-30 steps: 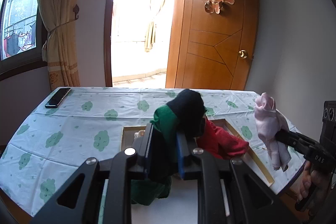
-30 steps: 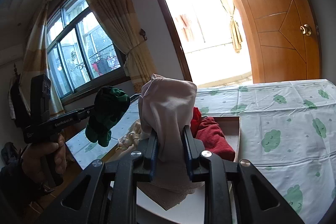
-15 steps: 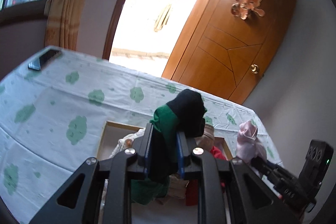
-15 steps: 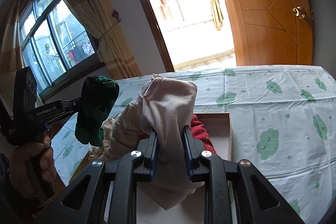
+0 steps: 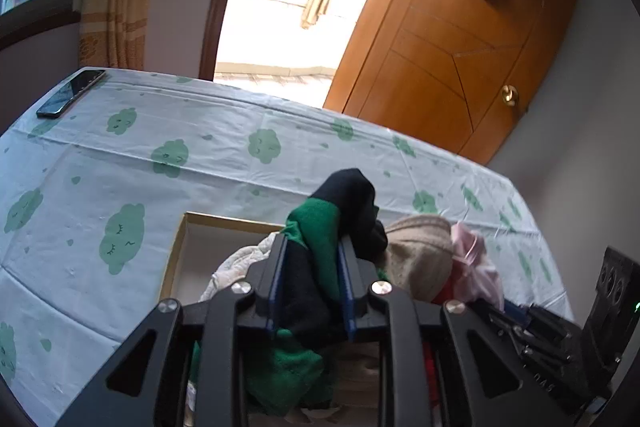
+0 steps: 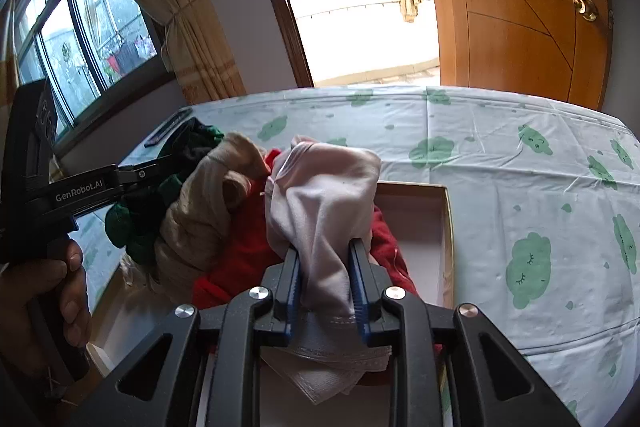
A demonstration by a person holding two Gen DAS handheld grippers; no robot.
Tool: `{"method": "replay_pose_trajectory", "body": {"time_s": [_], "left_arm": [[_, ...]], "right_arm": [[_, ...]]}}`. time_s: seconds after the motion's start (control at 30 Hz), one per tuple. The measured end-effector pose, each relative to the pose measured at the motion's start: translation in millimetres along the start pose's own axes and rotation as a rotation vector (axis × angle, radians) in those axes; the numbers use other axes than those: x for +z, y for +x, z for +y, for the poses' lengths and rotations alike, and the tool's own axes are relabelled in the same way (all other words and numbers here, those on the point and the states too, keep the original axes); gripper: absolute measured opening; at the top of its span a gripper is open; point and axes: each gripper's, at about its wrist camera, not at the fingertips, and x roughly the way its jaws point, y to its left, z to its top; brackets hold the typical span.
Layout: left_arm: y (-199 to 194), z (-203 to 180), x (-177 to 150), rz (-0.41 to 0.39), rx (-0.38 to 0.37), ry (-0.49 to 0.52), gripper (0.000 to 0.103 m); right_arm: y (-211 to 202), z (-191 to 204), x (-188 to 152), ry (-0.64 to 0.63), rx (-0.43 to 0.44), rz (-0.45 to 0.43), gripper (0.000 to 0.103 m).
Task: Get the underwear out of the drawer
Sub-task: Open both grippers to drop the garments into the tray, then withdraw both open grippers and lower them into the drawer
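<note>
The left gripper (image 5: 311,259), tilting downward, is pinching the green-and-black underwear (image 5: 320,231) above the drawer (image 5: 180,239) as its jaws begin opening. The right gripper (image 6: 325,259), angling down likewise, is gripping the pale pink underwear (image 6: 324,195), its jaws opening too.

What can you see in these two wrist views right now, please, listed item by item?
Green-and-black garment: one, between the left jaws.
Pale pink garment: one, between the right jaws.
Beige garment: one, on the pile in the box.
Red garment: one, under the beige one.
Box: one, white inside with a tan rim, on the table.
Tablecloth: one, pale with green clouds.
Phone: one, dark, at the far left corner.
Door: one, wooden, open.
Curtains: tan, tied beside the window.
Left gripper: black, jaws opening.
Right gripper: black, jaws opening.
Hand: one, on the left gripper's handle.
</note>
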Motion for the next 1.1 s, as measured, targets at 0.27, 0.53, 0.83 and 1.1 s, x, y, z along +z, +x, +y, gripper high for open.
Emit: {"method": "replay_pose_trajectory", "body": {"time_s": [0.27, 0.53, 0.83, 1.1], "left_arm": [[-20.0, -9.2, -4.7, -0.052, 0.020, 0.073, 0.051], [-62.7, -15.7, -21.8, -0.154, -0.007, 0.131, 0.063], [-108.7, -18.4, -63.3, -0.179, -0.096, 0.187, 0.064], [-152.1, -18.3, -116.2, -0.194, -0.161, 0.258, 0.070]], "right_arm": [[-21.3, 0.4, -6.1, -0.010, 0.035, -0.052, 0.073], [-64.2, 8.2, -32.5, -0.033, 0.101, -0.084, 0.073], [-117.6, 38.9, -85.0, -0.104, 0.210, -0.105, 0.076], [-162.9, 54.0, -142.2, -0.167, 0.260, -0.097, 0.079]]}}
